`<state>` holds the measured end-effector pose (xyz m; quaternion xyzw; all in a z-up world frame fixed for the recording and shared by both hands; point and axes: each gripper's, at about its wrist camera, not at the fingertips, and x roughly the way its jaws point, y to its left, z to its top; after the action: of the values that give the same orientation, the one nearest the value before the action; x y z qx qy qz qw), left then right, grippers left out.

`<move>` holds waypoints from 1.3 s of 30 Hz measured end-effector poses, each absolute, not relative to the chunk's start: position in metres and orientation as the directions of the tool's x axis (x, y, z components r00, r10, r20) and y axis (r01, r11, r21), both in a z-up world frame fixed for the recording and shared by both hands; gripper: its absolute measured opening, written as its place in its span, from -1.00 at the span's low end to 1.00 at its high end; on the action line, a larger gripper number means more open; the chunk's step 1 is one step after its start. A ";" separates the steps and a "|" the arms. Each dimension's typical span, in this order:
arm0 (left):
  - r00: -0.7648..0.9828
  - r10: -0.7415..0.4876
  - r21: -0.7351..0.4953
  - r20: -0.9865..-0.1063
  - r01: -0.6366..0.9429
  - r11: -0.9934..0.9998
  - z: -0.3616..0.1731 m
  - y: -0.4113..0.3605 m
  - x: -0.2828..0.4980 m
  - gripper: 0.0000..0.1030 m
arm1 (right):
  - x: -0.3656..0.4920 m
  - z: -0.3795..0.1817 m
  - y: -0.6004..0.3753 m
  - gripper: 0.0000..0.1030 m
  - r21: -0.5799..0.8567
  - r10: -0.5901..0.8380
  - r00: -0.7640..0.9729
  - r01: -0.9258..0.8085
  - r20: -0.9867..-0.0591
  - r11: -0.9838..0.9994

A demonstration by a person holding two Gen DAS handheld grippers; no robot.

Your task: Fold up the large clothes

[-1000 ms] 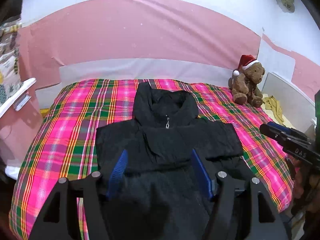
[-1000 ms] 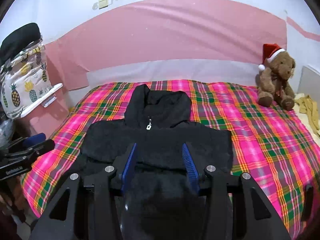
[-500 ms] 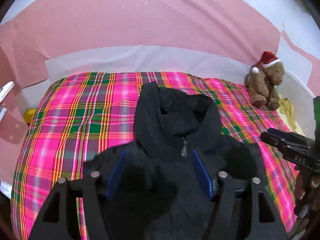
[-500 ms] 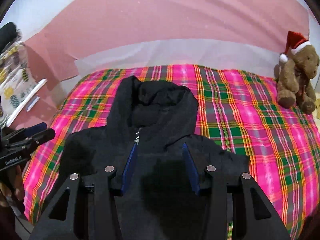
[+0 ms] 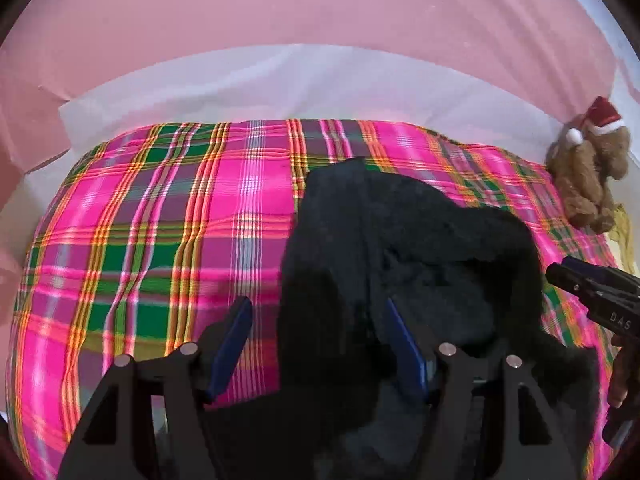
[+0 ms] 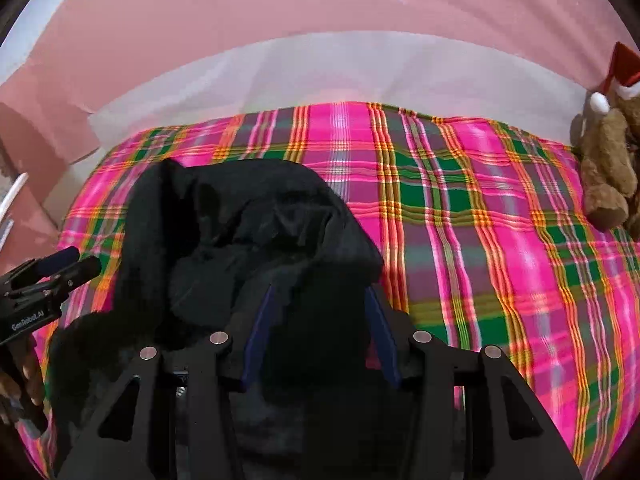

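Jacket point(image 5: 420, 248), black, fleecy and hooded, lay on a plaid bedspread point(image 5: 160, 240) of pink, green and orange, its hood pointing toward the far edge of the bed. In the left wrist view the garment occupied the right half of the bed; in the right wrist view it occupied the left half, with bare plaid on the other side in each case.

Left gripper point(image 5: 316, 308) pointed steeply down over the jacket's left side. Its jaws stood moderately wide, and plaid showed between the left blue pad point(image 5: 230, 344) and the fabric edge, so nothing was clamped.

Right gripper point(image 6: 320, 290) pointed down over the jacket's right side, just below the hood. Its jaws stood somewhat narrower, and black fabric filled the gap behind them. The blue inner faces of both pads remained bare, with no grip evident.

Each gripper appeared at the margin of the other's view, with the person's fingers point(image 6: 28, 376) wrapped around the left handle.

Teddy bear point(image 5: 588, 176) in a red Santa hat sat at the bed's far right corner. A pink wall covering point(image 5: 320, 20) with a white strip point(image 5: 280, 80) below it backed the bed.
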<state>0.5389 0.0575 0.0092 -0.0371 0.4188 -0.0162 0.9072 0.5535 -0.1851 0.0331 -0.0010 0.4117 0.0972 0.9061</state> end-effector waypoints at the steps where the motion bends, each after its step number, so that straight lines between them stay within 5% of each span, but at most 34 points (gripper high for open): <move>1: 0.646 -0.059 -0.083 -0.761 -0.008 0.996 0.005 0.058 0.547 0.36 | 0.563 0.029 -0.183 -0.08 0.071 0.168 0.642 -0.174 -0.748 0.982; 4: 0.651 -0.079 -0.110 -0.755 -0.007 0.994 -0.006 0.059 0.563 0.33 | 0.592 0.015 -0.182 -0.08 0.059 0.141 0.636 -0.148 -0.759 0.987; 5: 0.647 -0.081 -0.112 -0.758 -0.008 0.994 -0.010 0.058 0.567 0.07 | 0.600 0.009 -0.182 -0.08 0.053 0.130 0.625 -0.140 -0.770 0.989; 6: 0.630 -0.093 -0.124 -0.771 -0.006 0.992 -0.017 0.056 0.571 -0.51 | 0.605 0.004 -0.182 -0.08 0.048 0.123 0.613 -0.138 -0.780 0.989; 7: 0.613 -0.107 -0.140 -0.783 -0.007 0.990 -0.022 0.057 0.574 -0.70 | 0.609 -0.003 -0.182 -0.09 0.034 0.107 0.595 -0.133 -0.797 0.991; 9: 0.630 -0.102 -0.141 -0.770 -0.013 0.990 -0.023 0.056 0.566 -0.90 | 0.606 -0.004 -0.181 -0.83 0.048 0.131 0.591 -0.154 -0.796 0.987; 24: 0.809 -0.226 -0.287 -0.543 0.074 0.955 0.067 0.080 0.389 -0.98 | 0.413 0.083 -0.219 -0.87 0.201 0.317 0.777 -0.246 -0.545 0.948; 39: 0.728 -0.242 -0.383 -0.642 -0.030 0.923 -0.006 0.103 0.281 -0.98 | 0.315 0.005 -0.232 -0.86 0.305 0.359 0.665 -0.202 -0.654 0.931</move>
<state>0.2809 0.1026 -0.0055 -0.1869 0.3642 -0.0580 0.9105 0.3154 -0.2321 0.0046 0.1036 0.3785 0.1549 0.9066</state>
